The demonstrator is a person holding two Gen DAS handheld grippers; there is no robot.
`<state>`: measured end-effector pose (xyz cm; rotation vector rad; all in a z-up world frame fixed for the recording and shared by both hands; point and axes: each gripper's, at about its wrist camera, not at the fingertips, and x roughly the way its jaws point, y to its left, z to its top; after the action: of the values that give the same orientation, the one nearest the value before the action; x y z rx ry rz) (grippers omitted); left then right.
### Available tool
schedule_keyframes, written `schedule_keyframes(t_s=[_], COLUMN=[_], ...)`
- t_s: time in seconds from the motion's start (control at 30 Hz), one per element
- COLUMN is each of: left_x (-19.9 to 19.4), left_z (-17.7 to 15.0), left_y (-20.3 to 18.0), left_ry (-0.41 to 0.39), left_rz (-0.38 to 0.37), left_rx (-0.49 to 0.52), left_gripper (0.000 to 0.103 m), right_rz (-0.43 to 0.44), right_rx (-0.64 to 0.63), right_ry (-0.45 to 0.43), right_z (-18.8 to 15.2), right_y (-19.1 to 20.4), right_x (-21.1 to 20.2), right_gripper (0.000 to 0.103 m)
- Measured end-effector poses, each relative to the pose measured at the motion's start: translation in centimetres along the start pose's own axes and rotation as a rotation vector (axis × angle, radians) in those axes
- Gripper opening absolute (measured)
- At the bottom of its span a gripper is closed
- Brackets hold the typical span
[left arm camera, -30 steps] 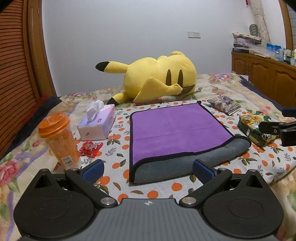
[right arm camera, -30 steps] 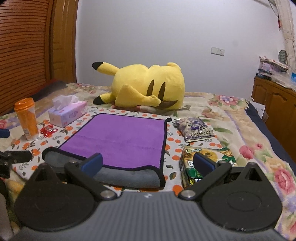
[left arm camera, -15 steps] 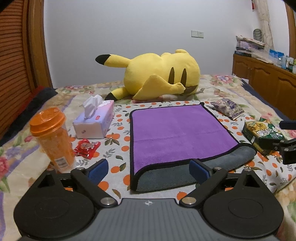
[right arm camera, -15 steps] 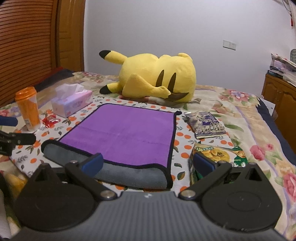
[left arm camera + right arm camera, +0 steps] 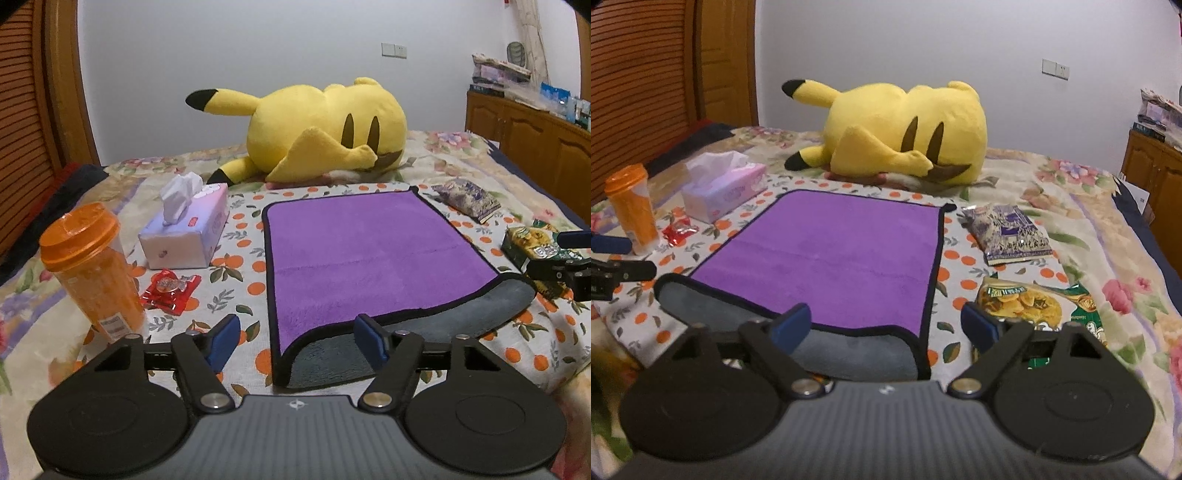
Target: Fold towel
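A purple towel [image 5: 369, 251] with black edging lies flat on the bed, folded over so its grey underside [image 5: 424, 332] shows as a strip along the near edge. It also shows in the right wrist view [image 5: 842, 254]. My left gripper [image 5: 297, 341] is open and empty, its blue pads either side of the towel's near left corner, just short of it. My right gripper [image 5: 884, 326] is open and empty, straddling the near right corner. The right gripper's tip shows at the left view's right edge [image 5: 561, 266].
An orange bottle [image 5: 92, 269], a tissue box [image 5: 188, 229] and a red wrapper [image 5: 170, 291] lie left of the towel. A purple packet [image 5: 1008, 229] and a green snack bag [image 5: 1034, 306] lie to its right. A yellow plush [image 5: 317, 129] lies behind it.
Both grippers have moved in closer to the towel's near edge and lower over it. Both stay open. The towel has not moved.
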<state>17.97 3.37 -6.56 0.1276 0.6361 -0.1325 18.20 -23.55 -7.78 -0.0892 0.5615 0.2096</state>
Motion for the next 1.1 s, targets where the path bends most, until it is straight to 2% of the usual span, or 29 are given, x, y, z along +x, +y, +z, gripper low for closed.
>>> schedule_keyframes(t_s=[0.37,0.53,0.9,1.0,1.1], left_x=[2.5,3.6,5.5,5.6,5.7], left_z=[0.1,-0.1,-1.0,-1.1,-1.2], left_y=[0.5,0.6,0.8,0.7,0.7], left_ry=[0.053,0.085,0.169,0.185,0.189], left_rz=[-0.032,-0.036,-0.043,-0.047,-0.050], left_rx=[0.022,0.031,0.033,0.031,0.028], left_gripper=[0.063,0.055,0.049,0.047,0.046], right_rz=[0.013,0.052,0.107,0.113,0.127], right_rx=[0.057,0.055,0.068,0.065,0.068], right_ry=[0.065,0.119,0.198,0.214,0.221], right_z=[-0.1,-0.5,-1.3,-1.4,-1.5], right_y=[-2.2,-2.2,-2.2,-2.3,-2.3], right_x=[1.8,3.0,4.4,4.7,5.0], right_gripper=[0.084,0.080,0.077,0.075,0.068])
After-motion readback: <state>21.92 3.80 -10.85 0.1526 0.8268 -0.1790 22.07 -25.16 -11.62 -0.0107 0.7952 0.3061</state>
